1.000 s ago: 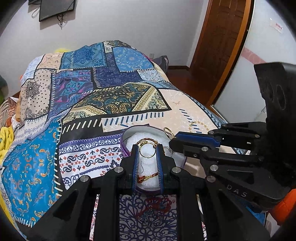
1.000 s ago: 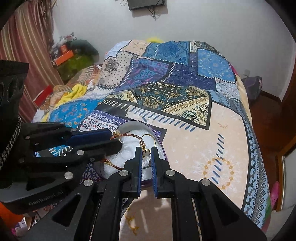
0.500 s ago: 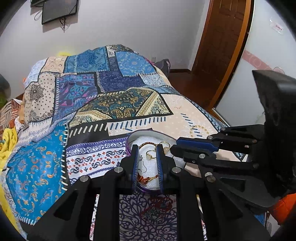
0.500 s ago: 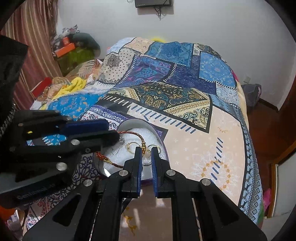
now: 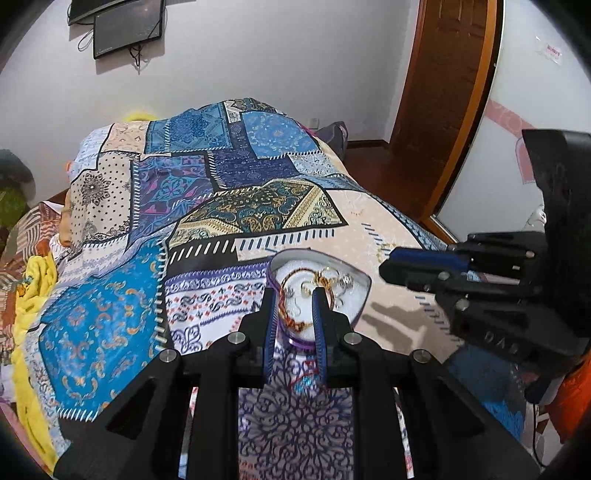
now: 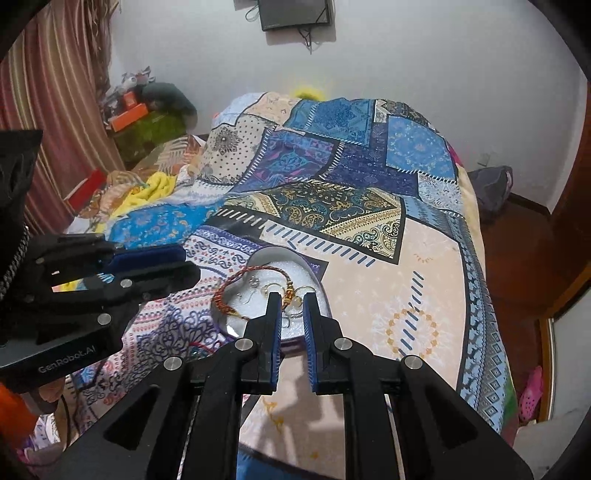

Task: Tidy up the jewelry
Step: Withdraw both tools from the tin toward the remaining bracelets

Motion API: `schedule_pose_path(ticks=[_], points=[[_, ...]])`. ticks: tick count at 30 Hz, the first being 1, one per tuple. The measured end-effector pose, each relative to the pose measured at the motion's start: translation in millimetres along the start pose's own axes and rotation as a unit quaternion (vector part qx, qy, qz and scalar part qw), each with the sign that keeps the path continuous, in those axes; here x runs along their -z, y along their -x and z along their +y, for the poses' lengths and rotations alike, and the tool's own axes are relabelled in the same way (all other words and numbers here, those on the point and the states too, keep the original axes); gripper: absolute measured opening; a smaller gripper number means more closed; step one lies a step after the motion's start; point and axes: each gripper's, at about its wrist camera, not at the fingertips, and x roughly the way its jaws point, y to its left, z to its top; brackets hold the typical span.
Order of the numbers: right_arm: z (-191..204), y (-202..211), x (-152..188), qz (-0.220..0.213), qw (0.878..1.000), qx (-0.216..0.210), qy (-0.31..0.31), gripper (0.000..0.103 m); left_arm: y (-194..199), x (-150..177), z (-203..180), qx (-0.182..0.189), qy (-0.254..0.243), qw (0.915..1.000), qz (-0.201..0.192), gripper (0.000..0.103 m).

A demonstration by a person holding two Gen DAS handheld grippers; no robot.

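Note:
A heart-shaped purple tin [image 5: 360,301] with white foam lies on the patchwork bedspread, and it shows in the right wrist view too [image 6: 325,295]. In it lie a red-and-gold thread bracelet [image 6: 236,286], gold rings and small earrings [image 5: 332,282]. My left gripper [image 5: 294,295] hovers above the tin's near side, jaws a little apart and empty. My right gripper [image 6: 289,299] hovers over the tin's near right side, jaws a little apart and empty. Each gripper shows in the other's view: the right one [image 5: 417,264], the left one [image 6: 155,264].
The patchwork bedspread [image 5: 255,210] covers the whole bed. Yellow and striped cloths [image 6: 147,192] lie heaped at its left edge. A wooden door [image 5: 443,96] stands at the right, and a screen [image 6: 295,13] hangs on the far wall.
Both grippers have drawn back and up from the tin. The right gripper's jaws have opened slightly; the jewelry now lies free in the tin.

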Motion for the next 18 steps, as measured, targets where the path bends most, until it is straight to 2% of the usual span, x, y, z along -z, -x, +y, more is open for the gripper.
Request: schedule_pose_path(ticks=[3, 6, 8, 10, 18], points=[[4, 4, 2, 0.002, 1.000, 0.000, 0.001, 0.011, 8, 6, 0, -0.007, -0.006, 1.0000, 0.002, 0.018], [9, 6, 6, 0.006, 1.000, -0.004, -0.001, 0.013, 14, 15, 2, -0.012, -0.005, 0.9999, 0.009, 0.031], [11, 8, 9, 0.008, 1.000, -0.006, -0.002, 0.022, 16, 21, 3, -0.013, -0.001, 0.9998, 0.015, 0.035], [14, 11, 13, 0.005, 1.000, -0.004, -0.003, 0.039, 16, 29, 3, -0.012, 0.000, 0.9997, 0.023, 0.035], [18, 19, 27, 0.002, 1.000, -0.004, -0.014, 0.040, 3, 60, -7, 0.005, -0.004, 0.9974, 0.072, 0.035]])
